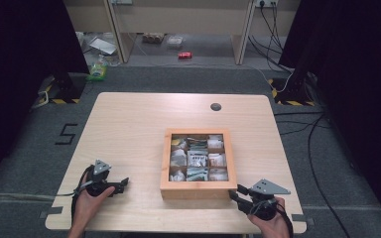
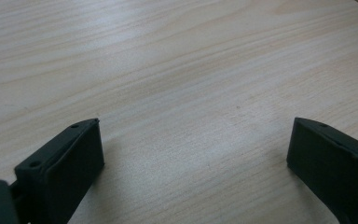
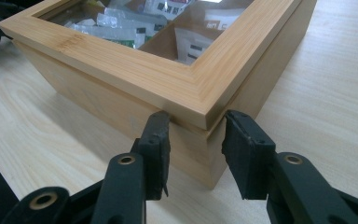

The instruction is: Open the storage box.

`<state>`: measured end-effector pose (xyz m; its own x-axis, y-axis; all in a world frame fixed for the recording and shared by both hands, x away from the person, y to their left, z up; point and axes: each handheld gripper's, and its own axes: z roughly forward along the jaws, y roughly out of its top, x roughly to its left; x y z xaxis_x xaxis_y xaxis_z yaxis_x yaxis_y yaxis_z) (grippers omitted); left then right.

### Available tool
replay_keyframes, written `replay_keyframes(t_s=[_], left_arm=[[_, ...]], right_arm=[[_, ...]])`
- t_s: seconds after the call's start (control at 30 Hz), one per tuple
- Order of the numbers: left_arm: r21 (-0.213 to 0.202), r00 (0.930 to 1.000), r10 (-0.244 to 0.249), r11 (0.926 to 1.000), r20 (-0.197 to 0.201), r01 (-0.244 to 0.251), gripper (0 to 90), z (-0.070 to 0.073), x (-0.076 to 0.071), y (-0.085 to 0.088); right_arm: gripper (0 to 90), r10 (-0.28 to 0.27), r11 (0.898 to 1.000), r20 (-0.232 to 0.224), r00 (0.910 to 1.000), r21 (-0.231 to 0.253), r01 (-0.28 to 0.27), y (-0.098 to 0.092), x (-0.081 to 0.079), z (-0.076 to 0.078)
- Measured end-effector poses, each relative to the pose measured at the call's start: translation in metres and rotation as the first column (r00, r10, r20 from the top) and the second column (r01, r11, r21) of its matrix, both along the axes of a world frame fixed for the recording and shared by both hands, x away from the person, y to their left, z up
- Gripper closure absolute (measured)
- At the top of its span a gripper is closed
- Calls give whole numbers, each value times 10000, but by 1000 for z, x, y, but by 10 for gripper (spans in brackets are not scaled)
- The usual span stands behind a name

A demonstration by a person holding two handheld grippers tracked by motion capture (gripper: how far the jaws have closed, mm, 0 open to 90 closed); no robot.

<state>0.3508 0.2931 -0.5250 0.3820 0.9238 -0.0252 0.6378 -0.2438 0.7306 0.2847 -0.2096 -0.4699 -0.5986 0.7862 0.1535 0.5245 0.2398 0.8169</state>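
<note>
A shallow wooden box (image 1: 197,189) with a glass-windowed lid stands on the table, right of centre. Its compartments hold several small packets (image 1: 197,158). My right gripper (image 1: 233,192) sits at the box's near right corner. In the right gripper view the corner of the box (image 3: 121,70) lies between the jaws of the right gripper (image 3: 196,120), just under the lid's lip. The pads stand close to the wood without clamping it, so it is open. My left gripper (image 1: 124,182) rests near the table's front left, wide open over bare wood, as the left gripper (image 2: 193,140) view confirms.
The light wooden table (image 1: 129,124) has a round cable hole (image 1: 216,106) near its far edge. Black stands (image 1: 64,84) flank the table's far corners on the floor. A red can (image 1: 185,55) and cables lie farther back.
</note>
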Motion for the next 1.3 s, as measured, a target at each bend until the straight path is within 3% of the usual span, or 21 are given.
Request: replay_keyframes(t_s=[0.23, 0.37, 0.63, 0.83, 1.07, 1.3], left_arm=[[3, 10000, 2, 10000, 0, -2, 29, 0, 0, 0], [7, 10000, 2, 10000, -2, -2, 29, 0, 0, 0], [21, 10000, 10, 10000, -10, -10, 23, 0, 0, -1], [17, 10000, 14, 10000, -17, -14, 21, 0, 1, -1], [17, 10000, -4, 10000, -25, 4, 19, 0, 1, -1], [12, 10000, -6, 10000, -30, 6, 18, 0, 1, -1]], right_arm=[[663, 104, 9985, 587, 9982, 525, -135, 2, 2, 12], [649, 91, 9998, 928, 9956, 147, -105, 7, 5, 15], [616, -191, 9998, 1469, 9890, 119, 175, 9, 9, 28], [604, -375, 9992, 1656, 9855, 196, 347, 10, 17, 32], [596, -622, 9955, 1631, 9846, 811, 495, 9, 32, 44], [589, -832, 9946, 2005, 9762, 774, 689, 7, 46, 51]])
